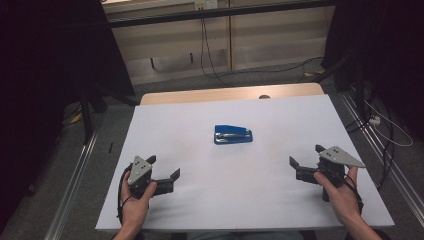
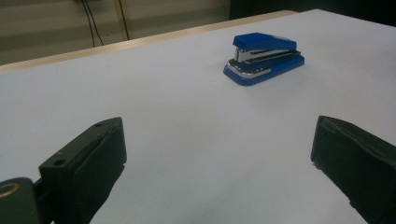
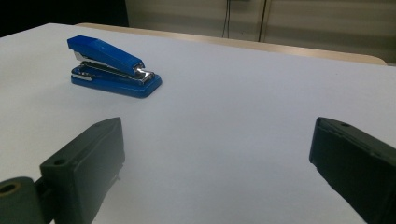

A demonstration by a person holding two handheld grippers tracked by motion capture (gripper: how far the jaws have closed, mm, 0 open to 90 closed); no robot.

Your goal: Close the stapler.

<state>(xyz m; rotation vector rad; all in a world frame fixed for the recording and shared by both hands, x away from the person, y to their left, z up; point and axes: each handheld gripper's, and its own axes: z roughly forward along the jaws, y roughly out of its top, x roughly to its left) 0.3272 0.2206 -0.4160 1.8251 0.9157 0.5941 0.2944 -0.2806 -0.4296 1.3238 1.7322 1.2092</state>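
A blue stapler (image 1: pixel 233 134) with a metal strip lies flat near the middle of the white table (image 1: pixel 240 195). At the near left, a hand holds my left gripper (image 1: pixel 163 167) open with nothing between its jaws, well short of the stapler. My right gripper (image 1: pixel 306 156) is held the same way at the near right, open and empty. In the left gripper view the stapler (image 2: pixel 264 58) lies ahead to the right of the wide-open left gripper (image 2: pixel 218 130). In the right gripper view the stapler (image 3: pixel 114 67) lies ahead to the left of the open right gripper (image 3: pixel 217 128).
A wooden strip (image 1: pixel 230 93) runs along the table's far edge. Cables (image 1: pixel 210 55) hang against the back wall and trail over the floor at the right. Metal rails (image 1: pixel 75 180) run along the floor on both sides of the table.
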